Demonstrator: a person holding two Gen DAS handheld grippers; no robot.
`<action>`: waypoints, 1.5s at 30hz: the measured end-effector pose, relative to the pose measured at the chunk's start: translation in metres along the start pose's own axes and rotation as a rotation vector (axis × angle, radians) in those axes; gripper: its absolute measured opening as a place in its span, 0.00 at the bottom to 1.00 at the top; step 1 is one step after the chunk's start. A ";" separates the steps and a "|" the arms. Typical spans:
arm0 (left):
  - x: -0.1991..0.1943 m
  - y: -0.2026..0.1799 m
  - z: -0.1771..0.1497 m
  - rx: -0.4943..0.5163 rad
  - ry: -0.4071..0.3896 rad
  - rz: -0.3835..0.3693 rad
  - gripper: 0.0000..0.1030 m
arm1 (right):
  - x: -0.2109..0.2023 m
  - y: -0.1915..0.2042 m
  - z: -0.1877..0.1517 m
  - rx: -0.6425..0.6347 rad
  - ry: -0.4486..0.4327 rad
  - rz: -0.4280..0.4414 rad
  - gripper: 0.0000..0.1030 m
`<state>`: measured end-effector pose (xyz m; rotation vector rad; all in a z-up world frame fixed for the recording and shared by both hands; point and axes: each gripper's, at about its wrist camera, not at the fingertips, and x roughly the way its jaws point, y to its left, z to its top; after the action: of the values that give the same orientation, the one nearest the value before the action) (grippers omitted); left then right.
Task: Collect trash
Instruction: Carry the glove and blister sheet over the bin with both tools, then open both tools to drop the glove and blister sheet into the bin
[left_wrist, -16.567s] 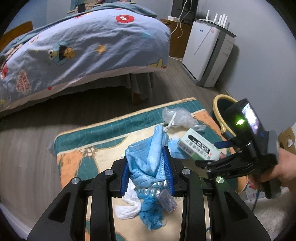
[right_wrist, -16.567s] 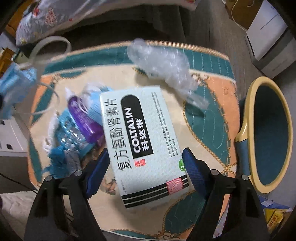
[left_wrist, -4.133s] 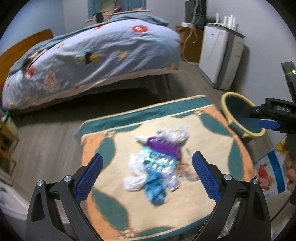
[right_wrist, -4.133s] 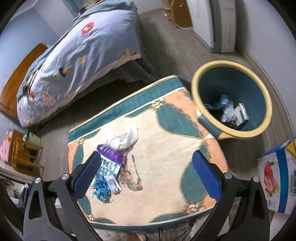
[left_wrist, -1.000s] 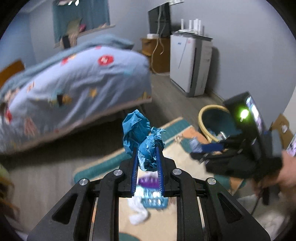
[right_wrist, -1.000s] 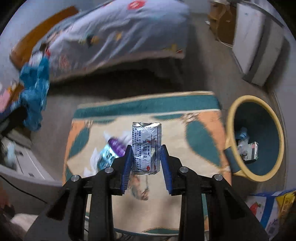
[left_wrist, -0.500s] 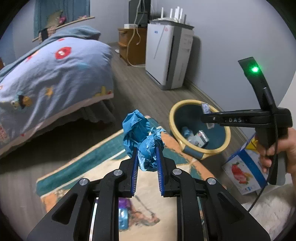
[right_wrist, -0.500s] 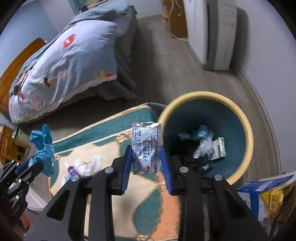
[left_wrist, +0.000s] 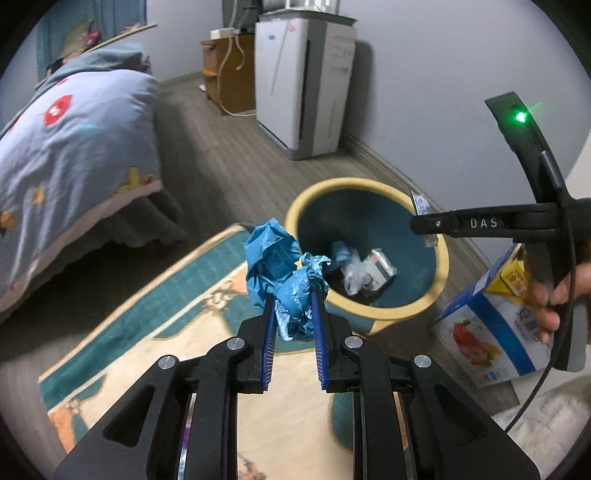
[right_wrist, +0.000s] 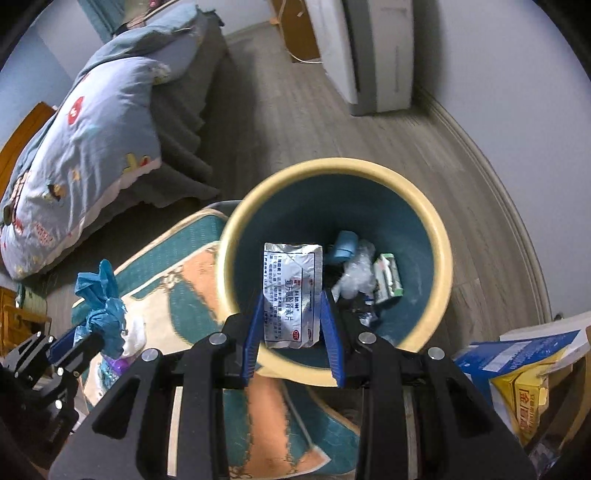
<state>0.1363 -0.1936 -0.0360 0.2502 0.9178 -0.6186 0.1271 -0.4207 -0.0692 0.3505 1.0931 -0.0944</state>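
My left gripper (left_wrist: 293, 306) is shut on a crumpled blue wrapper (left_wrist: 280, 273), held just short of the near rim of the teal bin (left_wrist: 369, 184) with its cream edge. My right gripper (right_wrist: 291, 314) is shut on a silver medicine sachet (right_wrist: 291, 291) and hangs over the open bin (right_wrist: 332, 166). Inside the bin lie a small box (right_wrist: 388, 280), clear plastic and a blue scrap. In the left wrist view the right gripper (left_wrist: 421, 223) reaches in from the right above the bin. The right wrist view shows the left gripper (right_wrist: 99, 325) with its blue wrapper (right_wrist: 103, 299) at lower left.
The bin stands at the far corner of a teal and orange rug (left_wrist: 177, 302). A purple item and white tissue (right_wrist: 122, 354) lie on the rug. A bed (left_wrist: 74, 147) is to the left, a white appliance (left_wrist: 303, 81) at the back wall, a printed carton (left_wrist: 491, 325) right of the bin.
Both grippers have travelled from over the rug toward the bin with their loads. The right one now hangs above the bin's opening; the left has come down close to its near rim.
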 end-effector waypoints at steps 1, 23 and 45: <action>0.005 -0.005 0.001 0.008 0.005 -0.003 0.19 | 0.001 -0.006 0.000 0.008 0.002 -0.009 0.29; 0.089 -0.070 0.010 0.106 0.040 -0.019 0.19 | 0.013 -0.059 0.007 0.146 -0.054 -0.047 0.30; 0.068 -0.054 0.008 0.120 -0.004 0.081 0.91 | -0.003 -0.053 0.016 0.194 -0.121 -0.005 0.94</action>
<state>0.1398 -0.2669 -0.0832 0.3917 0.8641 -0.5992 0.1266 -0.4757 -0.0722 0.5101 0.9676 -0.2244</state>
